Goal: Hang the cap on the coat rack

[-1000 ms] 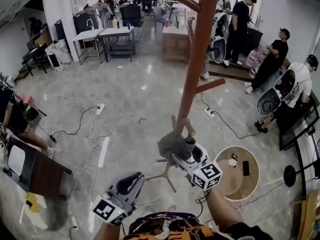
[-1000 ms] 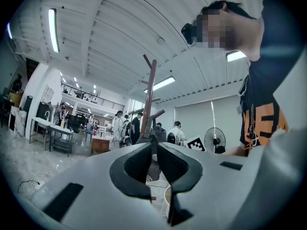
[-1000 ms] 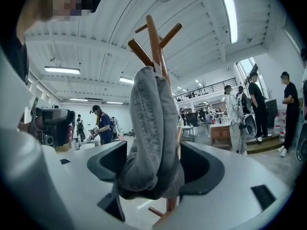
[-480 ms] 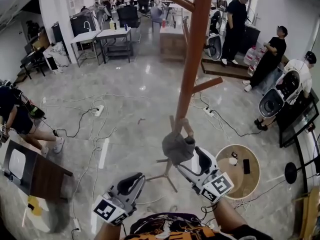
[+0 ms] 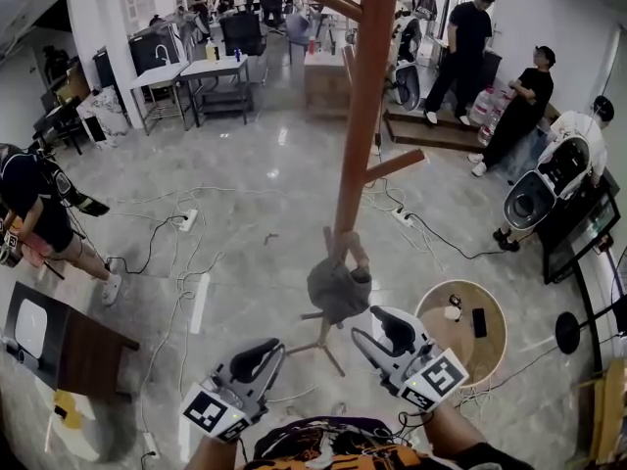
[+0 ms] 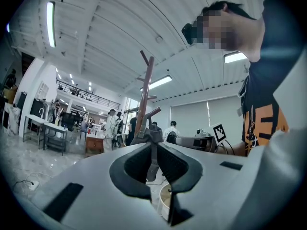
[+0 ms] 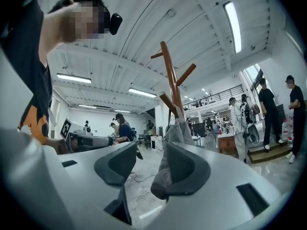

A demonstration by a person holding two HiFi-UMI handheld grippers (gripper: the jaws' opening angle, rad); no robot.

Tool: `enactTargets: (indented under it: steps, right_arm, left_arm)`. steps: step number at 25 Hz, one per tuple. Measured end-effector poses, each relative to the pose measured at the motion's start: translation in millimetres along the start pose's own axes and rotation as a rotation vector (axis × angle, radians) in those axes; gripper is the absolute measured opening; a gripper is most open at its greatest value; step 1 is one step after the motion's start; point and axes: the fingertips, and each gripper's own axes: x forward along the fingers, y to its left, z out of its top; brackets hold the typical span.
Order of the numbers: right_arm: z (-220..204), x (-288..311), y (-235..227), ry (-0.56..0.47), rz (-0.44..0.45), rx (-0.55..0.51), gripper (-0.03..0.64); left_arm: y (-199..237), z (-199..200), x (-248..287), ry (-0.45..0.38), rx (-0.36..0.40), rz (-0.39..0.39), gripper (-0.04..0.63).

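Observation:
The grey cap (image 5: 338,290) hangs on a low peg of the brown wooden coat rack (image 5: 358,116), free of both grippers. My right gripper (image 5: 380,329) sits just below and right of it; its jaws are closing with nothing between them. In the right gripper view the cap (image 7: 175,143) hangs beyond the right jaw, outside the right gripper (image 7: 151,164). My left gripper (image 5: 257,358) is held low at the left, apart from the rack, its jaws a narrow gap apart and holding nothing. Through the left gripper (image 6: 153,162) I see the cap (image 6: 154,134) on the rack.
A small round wooden table (image 5: 446,355) with a phone stands right of the rack's base. A dark table (image 5: 69,336) is at the left. Cables (image 5: 186,262) trail over the grey floor. Several people stand at the right and back.
My right gripper has let go of the cap, drawn back down and to the right, and the cap stays on the peg. The left gripper has hardly moved.

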Motion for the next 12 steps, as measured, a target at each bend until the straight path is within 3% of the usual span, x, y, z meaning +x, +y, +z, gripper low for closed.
enactTargets:
  steps: [12]
  right_arm:
    - [0.8, -17.2, 19.0, 0.006, -0.015, 0.012, 0.085]
  left_arm:
    - [-12.3, -5.6, 13.7, 0.005, -0.016, -0.044, 0.055]
